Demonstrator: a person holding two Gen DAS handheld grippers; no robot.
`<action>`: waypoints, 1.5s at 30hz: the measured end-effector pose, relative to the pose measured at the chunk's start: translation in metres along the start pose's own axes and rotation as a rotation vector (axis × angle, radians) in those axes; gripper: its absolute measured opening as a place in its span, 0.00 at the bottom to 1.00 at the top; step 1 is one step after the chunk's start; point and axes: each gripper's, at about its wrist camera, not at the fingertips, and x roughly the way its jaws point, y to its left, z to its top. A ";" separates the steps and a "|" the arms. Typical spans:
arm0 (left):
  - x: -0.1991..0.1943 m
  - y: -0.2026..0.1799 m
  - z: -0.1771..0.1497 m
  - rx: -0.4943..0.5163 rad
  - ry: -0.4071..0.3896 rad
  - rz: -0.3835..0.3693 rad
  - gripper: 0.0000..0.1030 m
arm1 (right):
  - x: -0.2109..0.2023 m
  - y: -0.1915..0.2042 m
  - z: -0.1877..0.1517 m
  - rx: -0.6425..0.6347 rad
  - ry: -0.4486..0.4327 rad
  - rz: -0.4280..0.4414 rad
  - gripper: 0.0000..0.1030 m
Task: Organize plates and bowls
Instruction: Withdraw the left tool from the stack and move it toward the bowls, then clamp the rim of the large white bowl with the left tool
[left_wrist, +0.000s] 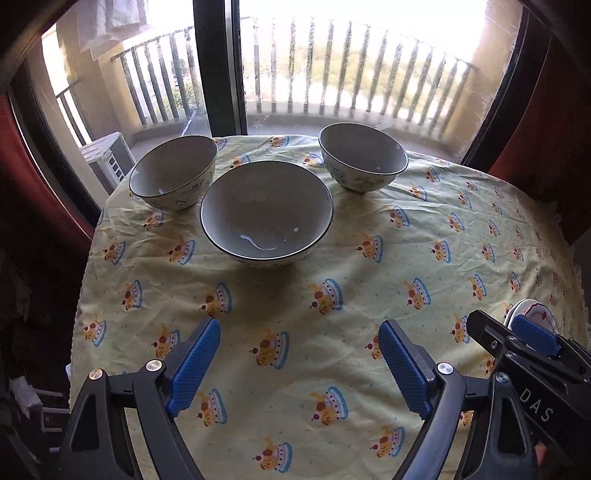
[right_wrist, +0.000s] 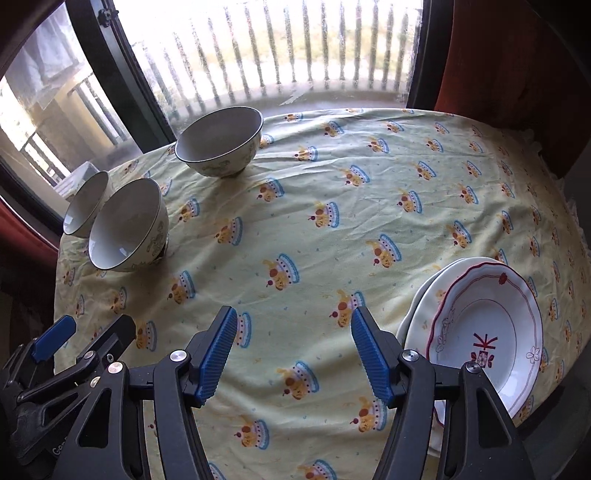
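Here both tools gape empty over the bench: left tool (left_wrist: 299, 365), right tool (right_wrist: 293, 354). Plates (right_wrist: 491, 332) sit stacked at four o'clock of the right tool. Three bowls (left_wrist: 266, 214) stand apart around twelve o'clock of the left, seemingly not yet nested.

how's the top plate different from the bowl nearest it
The top plate is shallow and white with a red scalloped rim line; the bowl is deep with a dark rim. The plate sits on a stack; the bowl stands alone on the tablecloth. Both are upright and empty.
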 end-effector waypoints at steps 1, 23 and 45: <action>0.000 0.007 0.003 0.001 -0.005 0.002 0.86 | 0.000 0.008 0.001 -0.001 -0.007 -0.003 0.66; 0.054 0.094 0.075 -0.017 -0.067 0.078 0.76 | 0.046 0.121 0.064 -0.020 -0.067 0.021 0.66; 0.107 0.089 0.088 -0.022 0.028 0.059 0.34 | 0.108 0.142 0.086 -0.053 -0.019 0.041 0.14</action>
